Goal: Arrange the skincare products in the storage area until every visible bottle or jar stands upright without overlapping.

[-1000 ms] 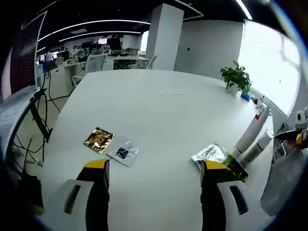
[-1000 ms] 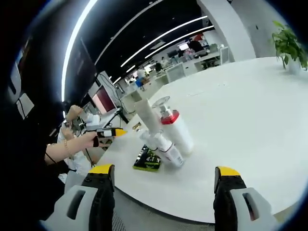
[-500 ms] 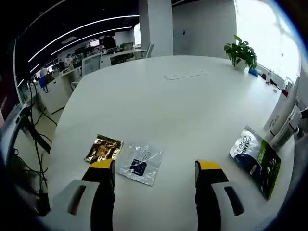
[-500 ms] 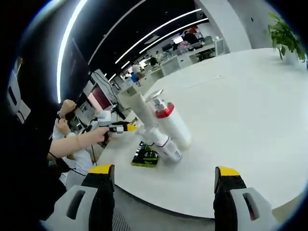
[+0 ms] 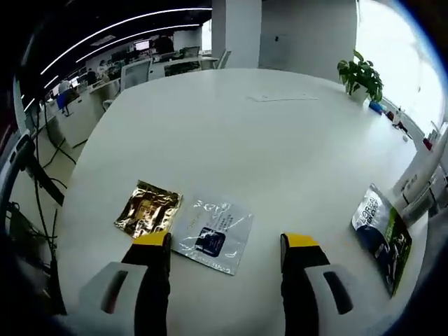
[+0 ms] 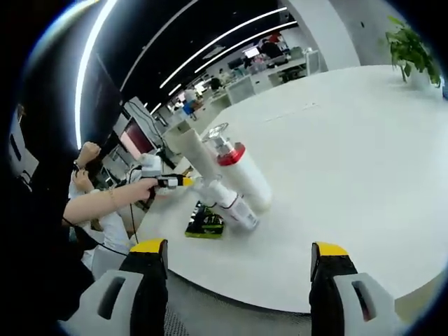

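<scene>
Table (image 5: 231, 133) white, round, in an open office — both grippers' fingers spread, holding nothing.

White counter (image 5: 231, 140): gold foil sachet (image 5: 148, 208) just beside a clear sachet (image 5: 212, 233), near edge. Green-black pouch (image 5: 382, 234) flat at the right edge, next to white bottles (image 5: 423, 183). Potted plant (image 5: 360, 73) at far side. Right gripper view: red-collared bottle (image 6: 238, 175) and smaller bottle (image 6: 231, 207) lying tilted, touching.
</scene>
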